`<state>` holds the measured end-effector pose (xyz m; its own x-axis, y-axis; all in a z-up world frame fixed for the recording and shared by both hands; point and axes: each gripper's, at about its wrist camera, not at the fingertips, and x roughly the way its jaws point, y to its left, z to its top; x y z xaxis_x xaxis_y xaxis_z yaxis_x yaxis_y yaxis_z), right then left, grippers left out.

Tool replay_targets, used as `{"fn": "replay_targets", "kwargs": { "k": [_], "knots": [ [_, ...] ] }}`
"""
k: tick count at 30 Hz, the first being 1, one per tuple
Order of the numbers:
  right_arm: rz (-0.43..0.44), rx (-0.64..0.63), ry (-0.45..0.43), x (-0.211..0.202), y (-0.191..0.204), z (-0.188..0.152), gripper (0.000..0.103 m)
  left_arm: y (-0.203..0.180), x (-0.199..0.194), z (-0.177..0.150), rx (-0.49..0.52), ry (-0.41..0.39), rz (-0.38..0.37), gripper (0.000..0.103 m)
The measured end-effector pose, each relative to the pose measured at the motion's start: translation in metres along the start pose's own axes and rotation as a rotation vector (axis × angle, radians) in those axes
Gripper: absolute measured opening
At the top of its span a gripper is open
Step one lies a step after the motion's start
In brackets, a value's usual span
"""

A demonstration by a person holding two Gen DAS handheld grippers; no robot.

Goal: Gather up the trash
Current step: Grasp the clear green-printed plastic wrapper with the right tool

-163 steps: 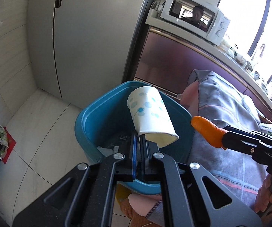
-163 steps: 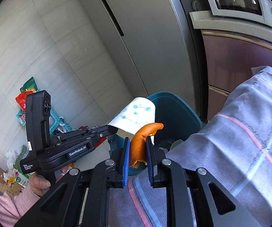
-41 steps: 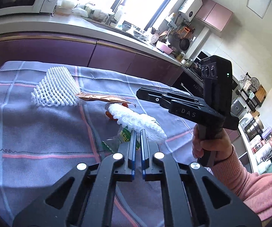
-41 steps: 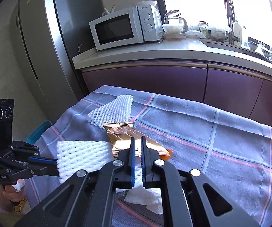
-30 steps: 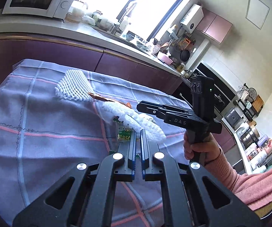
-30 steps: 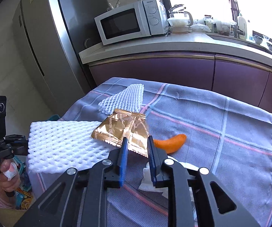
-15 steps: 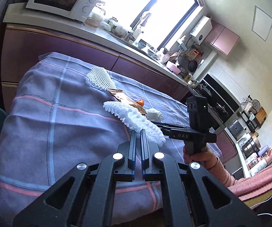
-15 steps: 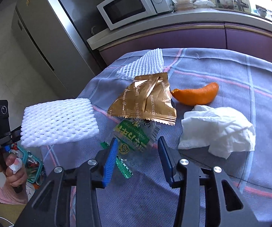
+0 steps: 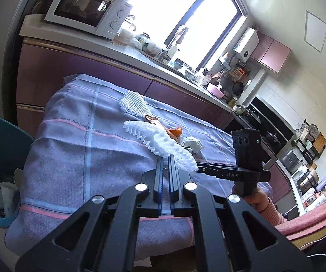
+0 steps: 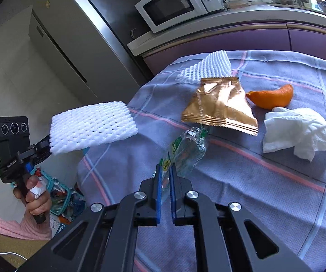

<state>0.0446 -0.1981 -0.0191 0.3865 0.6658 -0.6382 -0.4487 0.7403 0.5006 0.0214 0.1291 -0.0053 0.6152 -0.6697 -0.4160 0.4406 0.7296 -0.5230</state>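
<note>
My left gripper [image 9: 165,158] is shut on a white foam net sleeve [image 9: 160,142] and holds it in the air off the table's left edge; it shows in the right wrist view too [image 10: 92,127]. My right gripper [image 10: 165,170] is shut on a clear green-labelled plastic wrapper [image 10: 185,149] lying on the purple checked tablecloth [image 10: 265,192]. On the cloth lie a gold snack bag [image 10: 219,104], an orange peel [image 10: 271,96], a crumpled white tissue [image 10: 299,131] and a second foam net [image 10: 208,68]. The blue bin [image 9: 1,149] stands on the floor at the table's left end.
A purple counter with a microwave [image 10: 174,4] runs behind the table, and a steel fridge [image 10: 76,29] stands to the left. Colourful packaging lies on the floor [image 10: 65,199] below the left gripper. The bin holds a paper cup and tissue [image 9: 6,195].
My right gripper has closed on the clear plastic wrapper. My left gripper has drawn back from the table with the foam net, so the bin comes into view.
</note>
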Motion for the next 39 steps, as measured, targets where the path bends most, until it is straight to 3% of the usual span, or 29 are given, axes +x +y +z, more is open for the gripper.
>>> {"fn": "replay_targets", "kwargs": {
  "k": [26,30,31,33,39],
  "knots": [
    [0.170,-0.188,0.012,0.052,0.107,0.039,0.003,0.052,-0.103,-0.004,-0.101,-0.170,0.167,0.005],
    [0.082,-0.177,-0.027,0.043,0.097,0.040,0.012,0.062,-0.111,-0.005,-0.122,-0.186,0.190,0.005],
    [0.063,-0.161,-0.040,0.039,0.091,0.041,0.026,0.065,-0.113,-0.006,-0.130,-0.189,0.195,0.005],
    [0.012,-0.140,-0.065,0.030,0.079,0.041,0.040,0.072,-0.116,-0.006,-0.144,-0.197,0.209,0.005],
    [-0.054,-0.077,-0.065,0.019,0.047,0.037,0.042,0.098,-0.120,-0.009,-0.203,-0.201,0.263,0.005]
  ]
}}
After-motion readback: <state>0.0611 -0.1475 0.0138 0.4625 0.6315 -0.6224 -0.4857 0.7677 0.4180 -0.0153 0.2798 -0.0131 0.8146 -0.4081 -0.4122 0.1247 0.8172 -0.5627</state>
